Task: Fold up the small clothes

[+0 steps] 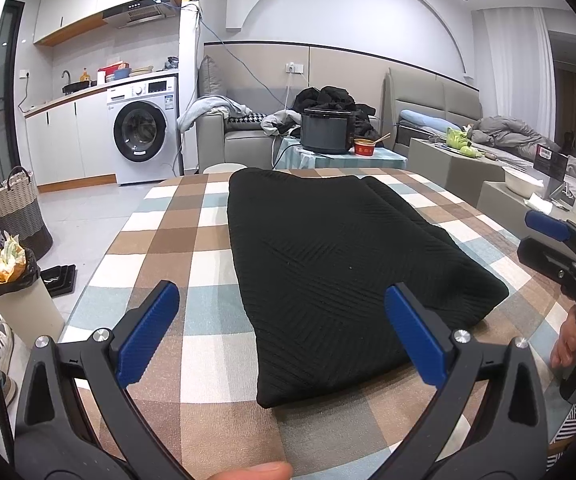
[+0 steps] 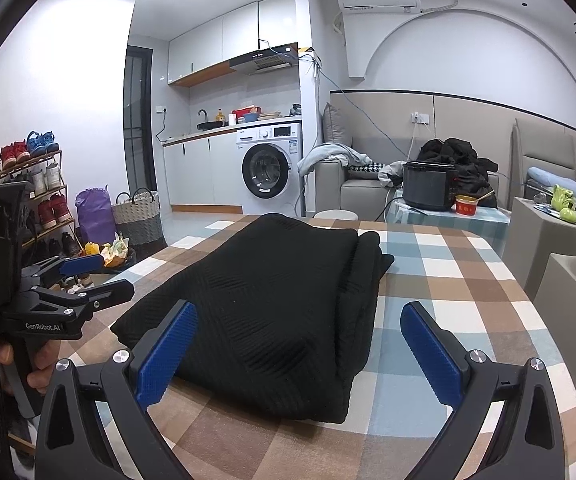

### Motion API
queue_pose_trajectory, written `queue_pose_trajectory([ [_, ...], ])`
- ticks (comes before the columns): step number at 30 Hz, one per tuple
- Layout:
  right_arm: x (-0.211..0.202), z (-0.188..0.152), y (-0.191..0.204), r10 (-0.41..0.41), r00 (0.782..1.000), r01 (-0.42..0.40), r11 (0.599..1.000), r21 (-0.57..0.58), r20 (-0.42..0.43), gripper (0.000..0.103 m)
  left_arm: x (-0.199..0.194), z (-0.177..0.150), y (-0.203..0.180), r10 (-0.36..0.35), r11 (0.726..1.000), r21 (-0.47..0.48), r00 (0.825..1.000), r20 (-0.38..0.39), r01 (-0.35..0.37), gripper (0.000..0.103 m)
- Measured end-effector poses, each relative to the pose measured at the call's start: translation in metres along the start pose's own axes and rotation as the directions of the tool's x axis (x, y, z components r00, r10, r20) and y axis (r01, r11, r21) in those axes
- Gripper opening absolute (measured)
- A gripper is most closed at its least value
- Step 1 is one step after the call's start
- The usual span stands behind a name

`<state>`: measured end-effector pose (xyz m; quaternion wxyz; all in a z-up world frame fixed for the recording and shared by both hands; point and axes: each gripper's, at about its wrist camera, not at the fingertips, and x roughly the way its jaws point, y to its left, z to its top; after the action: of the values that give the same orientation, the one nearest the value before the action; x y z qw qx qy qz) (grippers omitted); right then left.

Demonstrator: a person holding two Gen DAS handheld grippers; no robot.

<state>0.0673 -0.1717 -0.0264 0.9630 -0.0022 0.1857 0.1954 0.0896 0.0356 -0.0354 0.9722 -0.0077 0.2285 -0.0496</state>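
Note:
A black ribbed knit garment [image 1: 339, 264] lies folded into a thick rectangle on the checked tablecloth [image 1: 160, 240]. My left gripper [image 1: 282, 296] hovers open above its near left corner, nothing between the blue pads. In the right wrist view the same garment [image 2: 264, 304] shows stacked layers along its right side. My right gripper [image 2: 299, 318] is open over the near end of the garment, holding nothing. The left gripper [image 2: 88, 276] appears at the left of that view, held by a hand. The right gripper [image 1: 547, 236] shows at the right edge of the left wrist view.
Beyond the table stand a dark cooker [image 1: 325, 130] and a red bowl [image 1: 363, 146] on a small side table. A sofa with clothes [image 1: 248, 120], a washing machine [image 1: 142, 128], a woven basket [image 1: 18, 208], a bin [image 1: 12, 280] and a shoe rack [image 2: 20, 184] surround the table.

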Motion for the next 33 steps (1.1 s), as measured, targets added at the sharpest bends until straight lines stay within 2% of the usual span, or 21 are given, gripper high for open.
queue_pose_trajectory([
  [33,0.0012,-0.0003,0.0005,0.002,1.0,-0.002,1.0,0.004,-0.003,0.103,-0.0005,0.0007,-0.0026,-0.004,1.0,0.001,1.0,-0.002,0.004,0.102],
])
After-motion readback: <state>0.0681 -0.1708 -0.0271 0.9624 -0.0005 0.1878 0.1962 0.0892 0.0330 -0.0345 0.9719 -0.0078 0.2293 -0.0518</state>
